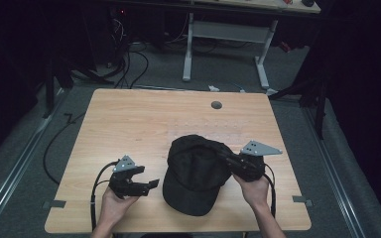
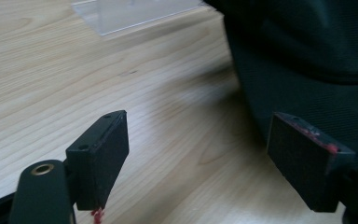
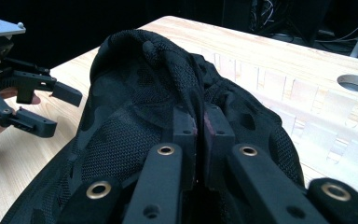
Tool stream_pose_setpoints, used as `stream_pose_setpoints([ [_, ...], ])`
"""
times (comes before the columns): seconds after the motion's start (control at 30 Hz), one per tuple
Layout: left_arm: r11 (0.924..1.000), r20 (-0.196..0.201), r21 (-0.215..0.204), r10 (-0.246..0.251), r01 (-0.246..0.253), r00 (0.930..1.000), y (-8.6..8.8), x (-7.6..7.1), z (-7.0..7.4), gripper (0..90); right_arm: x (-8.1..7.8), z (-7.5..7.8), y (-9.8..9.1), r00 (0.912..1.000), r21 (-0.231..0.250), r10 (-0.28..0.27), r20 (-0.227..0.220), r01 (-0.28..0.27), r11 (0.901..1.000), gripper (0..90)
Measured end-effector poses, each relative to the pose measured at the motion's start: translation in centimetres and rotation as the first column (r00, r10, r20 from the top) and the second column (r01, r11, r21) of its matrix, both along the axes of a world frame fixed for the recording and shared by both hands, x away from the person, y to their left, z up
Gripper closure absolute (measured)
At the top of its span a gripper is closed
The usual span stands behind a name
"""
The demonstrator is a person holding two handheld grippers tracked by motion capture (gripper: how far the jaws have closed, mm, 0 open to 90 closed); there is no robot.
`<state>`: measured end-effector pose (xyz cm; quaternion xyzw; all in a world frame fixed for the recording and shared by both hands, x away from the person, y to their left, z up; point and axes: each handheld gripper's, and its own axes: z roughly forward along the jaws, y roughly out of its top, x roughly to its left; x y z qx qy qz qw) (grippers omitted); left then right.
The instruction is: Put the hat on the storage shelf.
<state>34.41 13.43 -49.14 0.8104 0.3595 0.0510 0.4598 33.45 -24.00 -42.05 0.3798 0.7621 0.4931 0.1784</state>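
1. The black two-jaw left gripper (image 1: 149,184), grey three-cornered plate on top, sits low in the person's left hand (image 1: 113,202), jaws spread wide with nothing between them.
2. The black two-jaw right gripper (image 1: 224,157), held in the right hand (image 1: 253,188), has its jaws pinched tight on a fold of black mesh cap (image 1: 194,173).

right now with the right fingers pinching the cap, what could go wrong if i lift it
1. The right gripper pinches just a thin fold of mesh on the black cap, so the fabric may slip out or stretch when lifted.
2. The left gripper is open beside the cap without holding it, so the cap would likely hang and swing from one side.
3. The brim lies near the table front edge and could drag off it.
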Motion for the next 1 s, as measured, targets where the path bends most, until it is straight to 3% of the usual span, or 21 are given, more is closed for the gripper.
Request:
stream_pose_setpoints([
  [0.17, 0.9977, -0.021, -0.020, -0.065, 0.065, 0.9976, -0.8, -0.1, 0.3, 21.3, 0.1, 0.0, 0.1, 0.9999, 0.001, 0.011, 0.010, -0.011, 0.9999, 86.0],
  [0.47, 0.9898, -0.049, -0.043, -0.138, 0.136, 0.9893, -2.0, 0.3, 0.6, 20.6, 0.2, -0.1, 0.2, 0.9989, 0.024, 0.042, 0.022, -0.043, 0.9988, 86.0],
  [0.8, 0.9809, -0.076, -0.042, -0.193, 0.190, 0.9784, -2.9, 0.7, 0.6, 21.0, 0.3, 0.4, 0.5, 0.9953, 0.038, 0.085, 0.045, -0.087, 0.9955, 85.9],
  [1.0, 0.9735, -0.092, -0.063, -0.225, 0.220, 0.9700, -3.2, 1.0, 0.8, 23.1, 0.4, 0.6, 0.9, 0.9908, 0.054, 0.122, 0.059, -0.125, 0.9907, 85.9],
])
